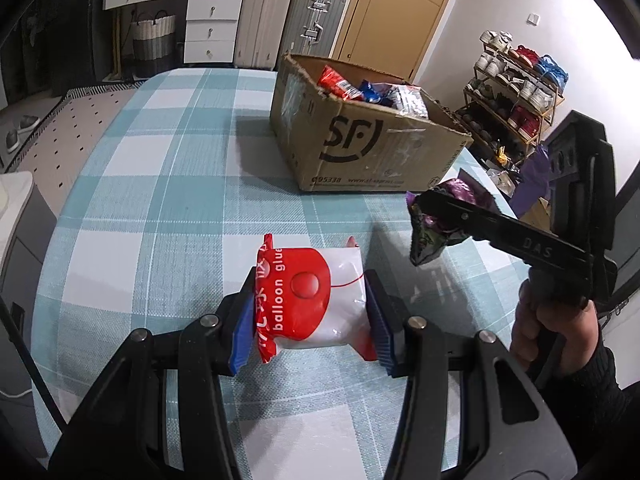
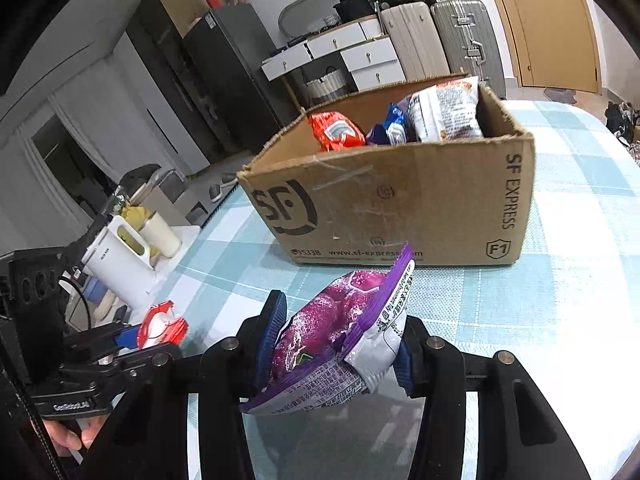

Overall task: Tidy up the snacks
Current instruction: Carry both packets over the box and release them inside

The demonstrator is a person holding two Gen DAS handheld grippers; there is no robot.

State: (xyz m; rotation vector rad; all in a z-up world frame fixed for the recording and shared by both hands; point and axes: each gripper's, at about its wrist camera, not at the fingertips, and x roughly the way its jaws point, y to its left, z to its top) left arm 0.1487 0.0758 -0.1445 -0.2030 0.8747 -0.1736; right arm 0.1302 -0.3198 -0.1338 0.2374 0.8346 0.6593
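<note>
Two tongs, one packet pinched in each.
Left gripper (image 1: 310, 316) clamps the red-white packet (image 1: 308, 300); right gripper (image 2: 334, 344) clamps the purple packet (image 2: 340, 332). One open cardboard box (image 2: 400, 200) at twelve o'clock; bare checked tablecloth (image 1: 160, 200) between.

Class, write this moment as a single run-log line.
left gripper: shut on red-and-white packet | right gripper: shut on purple packet | cardboard box: open, snacks inside | both packets outside box

Home, suitcases (image 1: 288, 20), shoe rack (image 1: 516, 88), fridge (image 2: 224, 72)
</note>
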